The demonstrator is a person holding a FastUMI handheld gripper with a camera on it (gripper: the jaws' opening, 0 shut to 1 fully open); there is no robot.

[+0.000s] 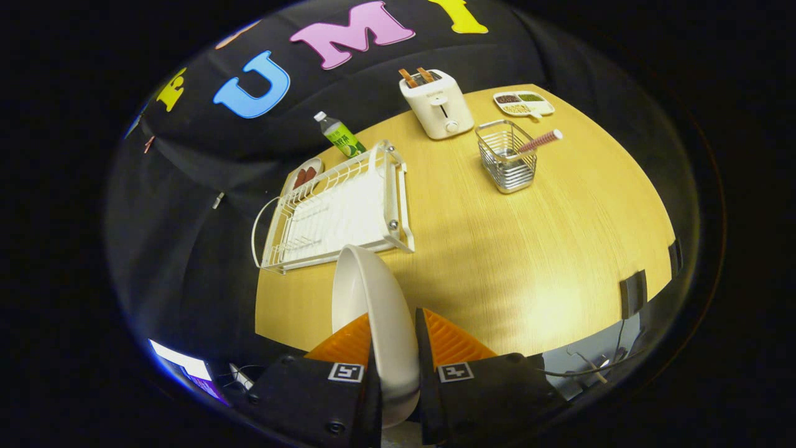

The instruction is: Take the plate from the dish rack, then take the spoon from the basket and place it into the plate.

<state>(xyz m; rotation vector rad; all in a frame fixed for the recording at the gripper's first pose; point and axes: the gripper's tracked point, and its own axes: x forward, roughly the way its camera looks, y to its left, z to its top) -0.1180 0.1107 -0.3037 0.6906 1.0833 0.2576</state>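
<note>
Plate first: we are seeing it held on edge between the gripper fingers, both of which are pressing on its rim from either side, so the tool is pinching it. It is hanging above the near part of the wooden table, just in front of the white dish rack, whose slots are standing empty.

We are judging the plate to be stiff, smooth and probably ceramic or hard plastic, so it is likely slippery under the pads and would chip or crack if dropped. Held by a narrow strip of rim, it is wanting to pivot, so we are favouring a slow lowering and a flat release on bare table.

Beyond the fingers, well apart from the plate, the wire basket is standing near the toaster, with the spoon leaning out over its rim, handle upward. We are reckoning the spoon light and rigid, and the exposed handle is looking like the sensible place to grip, since the bowl end is sitting down inside the wires.
</note>
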